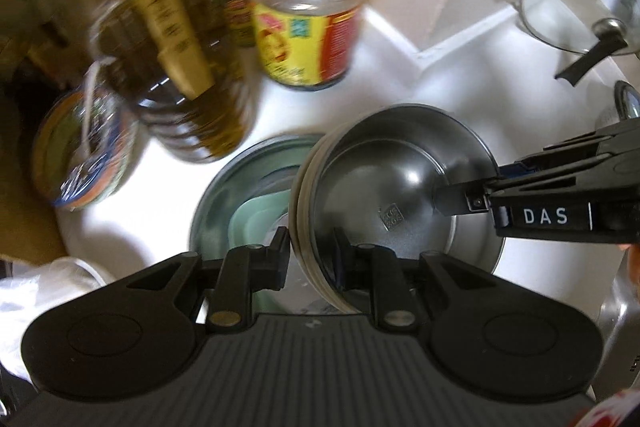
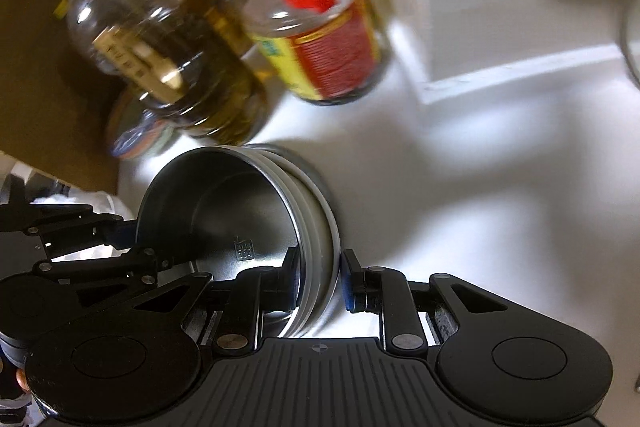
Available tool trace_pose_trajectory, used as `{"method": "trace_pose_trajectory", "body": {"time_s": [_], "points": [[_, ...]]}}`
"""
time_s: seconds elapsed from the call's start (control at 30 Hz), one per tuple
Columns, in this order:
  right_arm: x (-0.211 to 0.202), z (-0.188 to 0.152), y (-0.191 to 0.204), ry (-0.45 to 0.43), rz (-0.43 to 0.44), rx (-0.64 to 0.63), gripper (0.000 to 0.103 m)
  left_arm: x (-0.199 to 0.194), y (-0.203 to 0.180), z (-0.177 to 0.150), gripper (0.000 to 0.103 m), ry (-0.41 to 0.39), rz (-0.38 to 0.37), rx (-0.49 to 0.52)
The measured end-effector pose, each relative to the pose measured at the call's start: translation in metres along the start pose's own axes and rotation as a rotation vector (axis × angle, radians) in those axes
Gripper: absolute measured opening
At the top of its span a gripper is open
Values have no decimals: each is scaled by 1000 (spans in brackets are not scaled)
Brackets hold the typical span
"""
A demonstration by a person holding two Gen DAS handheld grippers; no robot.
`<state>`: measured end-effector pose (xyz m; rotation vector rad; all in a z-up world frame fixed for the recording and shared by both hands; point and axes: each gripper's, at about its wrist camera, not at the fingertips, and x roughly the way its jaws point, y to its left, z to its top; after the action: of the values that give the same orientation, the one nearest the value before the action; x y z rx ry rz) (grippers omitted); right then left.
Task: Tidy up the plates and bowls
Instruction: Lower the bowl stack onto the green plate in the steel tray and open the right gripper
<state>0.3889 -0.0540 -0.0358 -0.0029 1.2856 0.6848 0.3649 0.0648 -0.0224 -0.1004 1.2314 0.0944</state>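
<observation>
A stack of steel bowls (image 1: pixel 394 183) is held tilted over a flat steel plate (image 1: pixel 224 195) on the white counter. My left gripper (image 1: pixel 312 251) is shut on the stack's near rim, one finger inside and one outside. My right gripper (image 1: pixel 460 205) comes in from the right and grips the opposite rim. In the right wrist view the bowl stack (image 2: pixel 240 219) sits between the fingers of my right gripper (image 2: pixel 320 283), shut on the rim, with my left gripper (image 2: pixel 132 263) at the left. The plate's edge (image 2: pixel 316 179) shows behind the stack.
Oil bottles (image 1: pixel 188 79), a yellow-and-red labelled jar (image 1: pixel 308 27) and a tin (image 1: pixel 80 155) stand behind the plate. A glass pot lid (image 1: pixel 576 11) leans at the right. A cardboard box (image 2: pixel 40 67) is at the left, by the white wall corner (image 2: pixel 428 91).
</observation>
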Motion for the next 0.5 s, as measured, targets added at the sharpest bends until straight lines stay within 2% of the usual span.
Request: {"method": "trace_pose_trajectory", "body": {"time_s": [0.5], "points": [[33,5,38,53,-2,-74,21,7,40,-22,19,19,8,-76]]}}
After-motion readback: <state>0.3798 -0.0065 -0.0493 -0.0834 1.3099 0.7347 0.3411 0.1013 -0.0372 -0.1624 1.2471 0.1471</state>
